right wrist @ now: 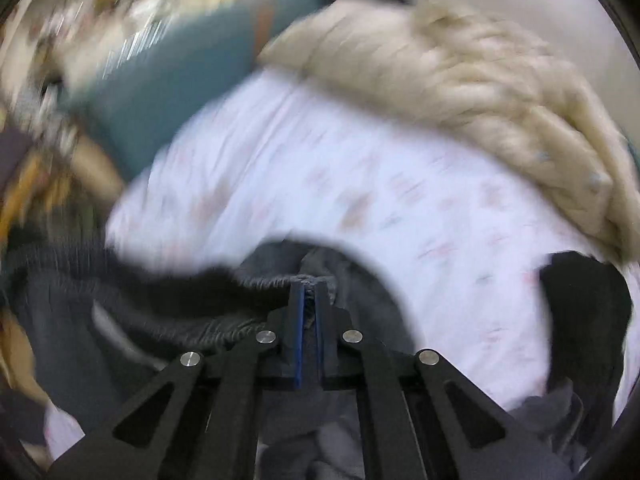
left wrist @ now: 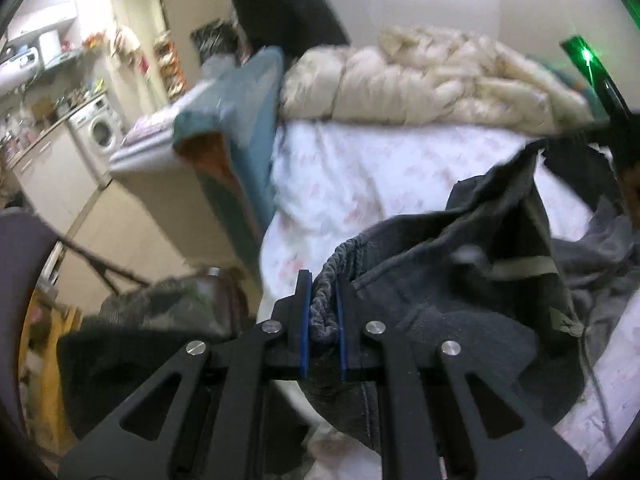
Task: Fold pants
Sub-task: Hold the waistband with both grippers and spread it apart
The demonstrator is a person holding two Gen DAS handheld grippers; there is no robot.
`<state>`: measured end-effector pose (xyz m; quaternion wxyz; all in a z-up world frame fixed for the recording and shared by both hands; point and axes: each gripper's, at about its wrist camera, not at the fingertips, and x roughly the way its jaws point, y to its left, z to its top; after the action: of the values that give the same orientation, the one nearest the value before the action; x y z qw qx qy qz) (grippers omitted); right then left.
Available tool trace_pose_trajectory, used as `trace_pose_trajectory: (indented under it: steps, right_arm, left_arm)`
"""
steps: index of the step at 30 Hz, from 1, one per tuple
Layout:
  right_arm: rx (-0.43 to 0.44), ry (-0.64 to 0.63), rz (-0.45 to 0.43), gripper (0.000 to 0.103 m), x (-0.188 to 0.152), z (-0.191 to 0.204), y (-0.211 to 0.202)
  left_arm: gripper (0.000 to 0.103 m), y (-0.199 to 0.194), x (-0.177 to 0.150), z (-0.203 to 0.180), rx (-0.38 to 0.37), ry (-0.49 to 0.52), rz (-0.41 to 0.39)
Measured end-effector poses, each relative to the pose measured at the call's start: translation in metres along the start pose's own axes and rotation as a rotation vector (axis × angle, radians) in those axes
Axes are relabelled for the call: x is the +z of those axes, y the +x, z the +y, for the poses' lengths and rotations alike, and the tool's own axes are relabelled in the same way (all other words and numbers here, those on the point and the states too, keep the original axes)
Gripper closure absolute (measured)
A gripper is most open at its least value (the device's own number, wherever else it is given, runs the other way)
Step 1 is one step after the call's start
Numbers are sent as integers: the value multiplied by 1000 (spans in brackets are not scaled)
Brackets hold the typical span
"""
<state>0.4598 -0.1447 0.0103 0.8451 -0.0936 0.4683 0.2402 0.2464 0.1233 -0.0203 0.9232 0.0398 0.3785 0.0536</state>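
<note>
Left gripper (left wrist: 323, 308): you pinch the pants (left wrist: 460, 280) waistband tight | right gripper (right wrist: 308, 304): clamped on waistband too | 2 holds spread it over the near bed (left wrist: 360, 184) for folding.

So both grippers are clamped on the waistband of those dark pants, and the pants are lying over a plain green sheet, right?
Not quite. The sheet is white with a faint pinkish print, not plain green, as the left wrist view shows. The rest holds: the left gripper and the right gripper are each shut on the gathered waistband of the dark pants.
</note>
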Motion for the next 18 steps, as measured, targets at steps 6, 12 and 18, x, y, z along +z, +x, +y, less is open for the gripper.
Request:
trace_pose_trajectory:
  steps: [6,12,18]
  right_arm:
    - [-77,235,-75,103,4,-52,-12]
    - [37,220,-2,96,-4,-43,18]
    - [15,-192,129,23,-24,13,57]
  left_arm:
    - [95,15,0,-14,-10,67,19]
    - [95,49,-17,9,17,-14,164]
    - [94,66,-31,22,46,-57,265]
